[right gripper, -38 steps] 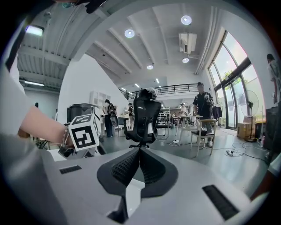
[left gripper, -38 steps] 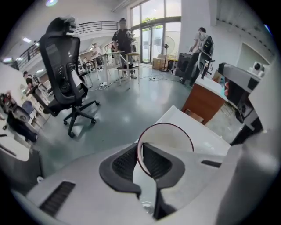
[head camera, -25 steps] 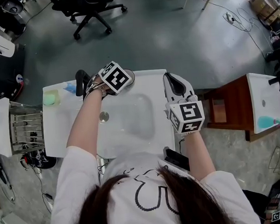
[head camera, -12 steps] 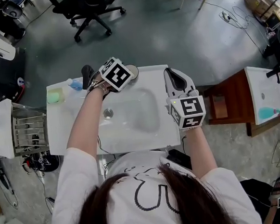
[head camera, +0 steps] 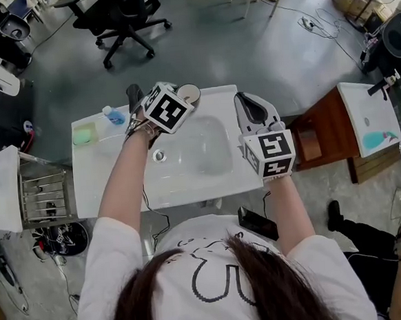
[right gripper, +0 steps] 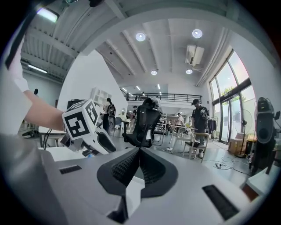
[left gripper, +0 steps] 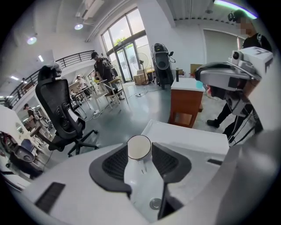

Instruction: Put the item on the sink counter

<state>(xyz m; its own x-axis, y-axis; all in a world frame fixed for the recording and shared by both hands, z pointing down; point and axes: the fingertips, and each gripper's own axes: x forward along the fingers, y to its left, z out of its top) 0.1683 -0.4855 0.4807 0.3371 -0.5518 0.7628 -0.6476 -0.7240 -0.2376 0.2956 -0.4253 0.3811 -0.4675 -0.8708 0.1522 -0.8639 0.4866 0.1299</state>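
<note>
Left gripper view, white cup (left gripper: 139,147), thin dark rim, upright on sink counter (left gripper: 193,136)

Open basin (head camera: 206,148); cup (head camera: 189,92) at rim

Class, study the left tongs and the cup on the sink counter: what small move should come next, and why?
Probably draw the left tongs back, clear of the cup. Their jaws have just been opening and stand apart, and the cup sits on the sink counter, seemingly untouched by them, so the placing looks done.
</note>
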